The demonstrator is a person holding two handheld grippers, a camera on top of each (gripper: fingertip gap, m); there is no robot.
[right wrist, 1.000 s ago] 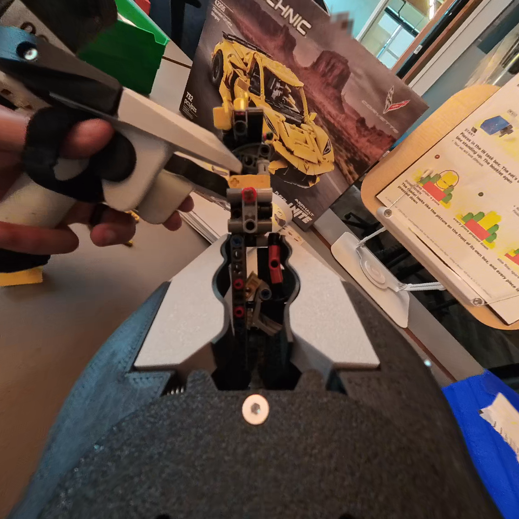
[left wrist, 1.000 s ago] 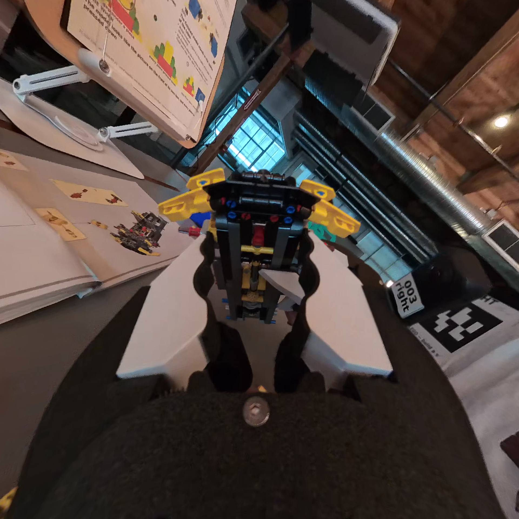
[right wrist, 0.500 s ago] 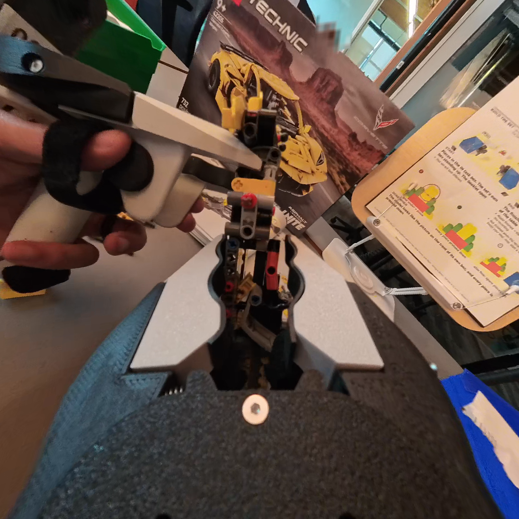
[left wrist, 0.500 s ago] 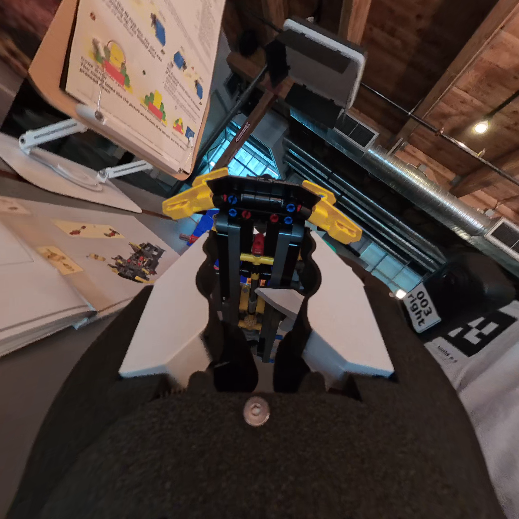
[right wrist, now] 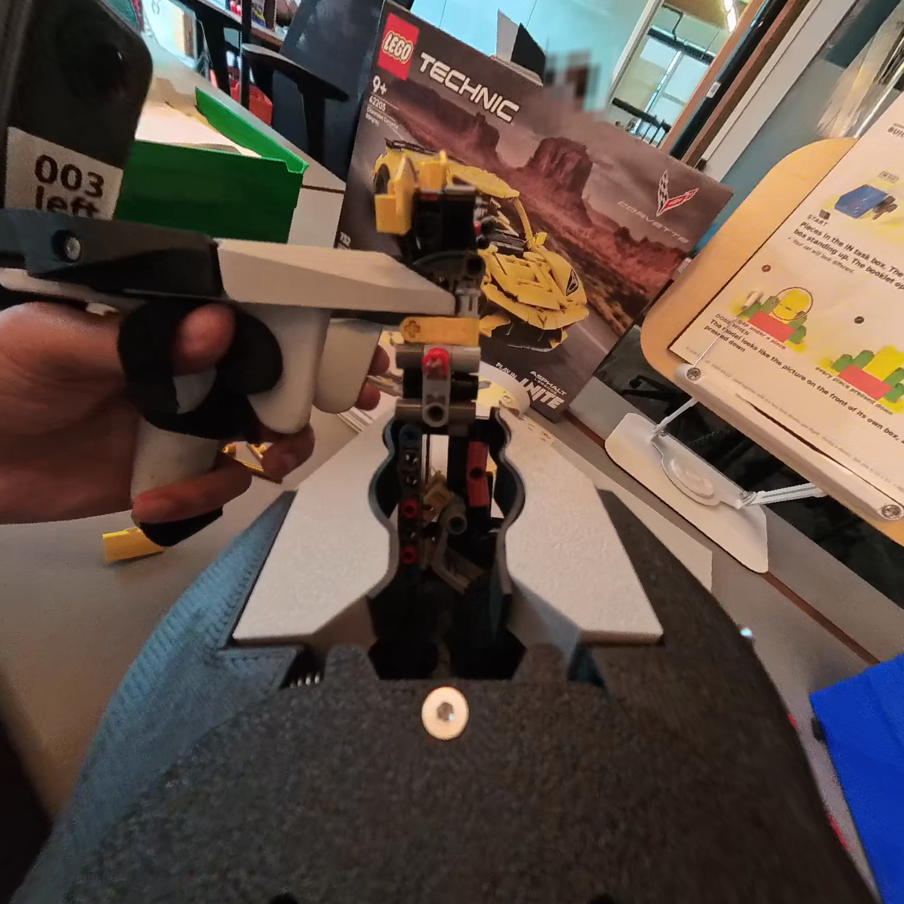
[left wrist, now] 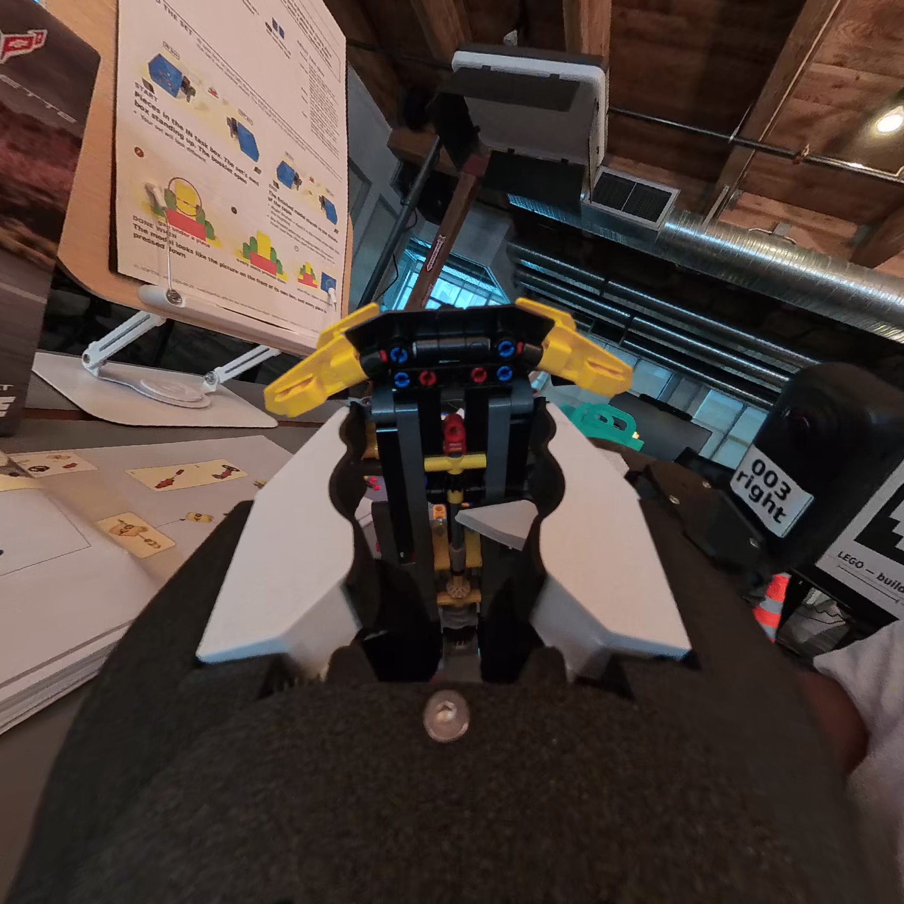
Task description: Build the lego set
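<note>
Both my tongs are clamped on the same black-and-yellow partly built Lego car chassis point(left wrist: 450, 440), held in the air above the grey table point(right wrist: 58, 611). My left gripper point(left wrist: 447, 494) grips its upper part below the yellow wing panels; my right gripper point(right wrist: 442, 489) pinches the lower beam end. I judge the double hold is for bracing — one end steadied while the other is pressed. The open instruction booklet point(left wrist: 73, 562) lies nearby for reference.

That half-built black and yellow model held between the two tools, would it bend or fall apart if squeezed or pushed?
The model is probably fairly stiff along its long black beams, pinned at many points. The yellow wing pieces stick out sideways and look likeliest to pop off if knocked. Being plastic and open-framed, it is likely light.
</note>
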